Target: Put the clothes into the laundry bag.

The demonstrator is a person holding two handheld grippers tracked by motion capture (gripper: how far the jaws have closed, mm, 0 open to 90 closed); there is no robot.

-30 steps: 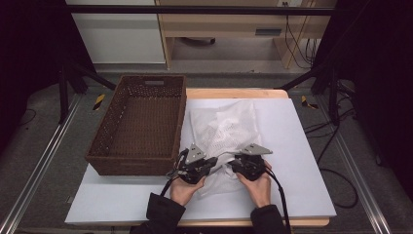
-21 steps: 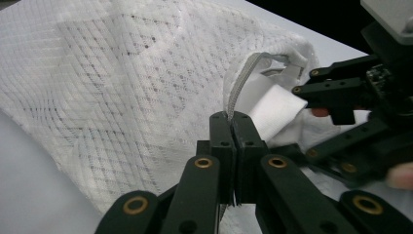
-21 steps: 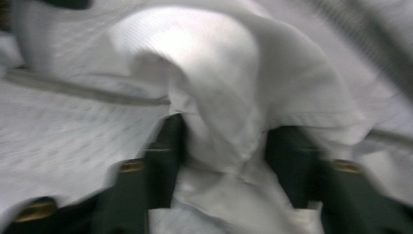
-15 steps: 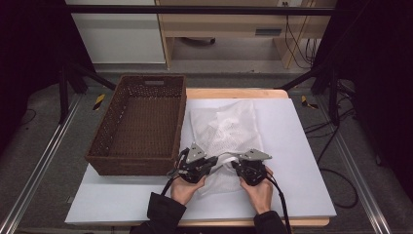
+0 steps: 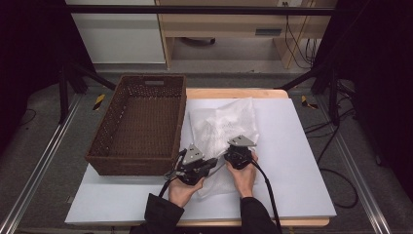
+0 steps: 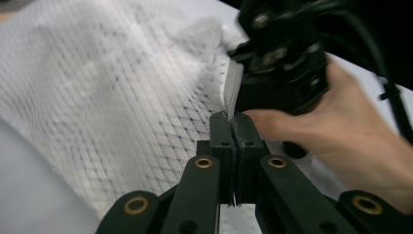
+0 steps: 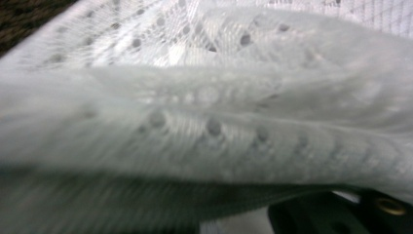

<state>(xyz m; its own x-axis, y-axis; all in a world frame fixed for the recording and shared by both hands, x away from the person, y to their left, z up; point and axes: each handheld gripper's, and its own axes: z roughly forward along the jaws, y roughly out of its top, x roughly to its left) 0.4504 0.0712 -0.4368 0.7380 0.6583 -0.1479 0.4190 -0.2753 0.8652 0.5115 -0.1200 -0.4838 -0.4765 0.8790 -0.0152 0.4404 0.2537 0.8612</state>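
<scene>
A white mesh cloth (image 5: 224, 122) lies crumpled on the pale table mat (image 5: 302, 161). My left gripper (image 5: 213, 163) (image 6: 233, 117) is shut on a thin fold of the cloth (image 6: 122, 87), which stands up between its pads. The right gripper (image 5: 233, 155) (image 6: 272, 63) sits just beyond that fold, close to the left one. Its jaws have just been opening. In the right gripper view the cloth (image 7: 204, 122) drapes across the lens and hides the pads, so I cannot tell whether mesh is between them.
A brown wicker basket (image 5: 139, 163) stands on the left part of the table, right beside the left hand. The mat to the right of the cloth is bare. Cables trail from both grippers toward the table's front edge.
The right gripper has moved left, closer to the left gripper, and the cloth has bunched up between them. The left gripper has stayed put, still gripping the fold.
</scene>
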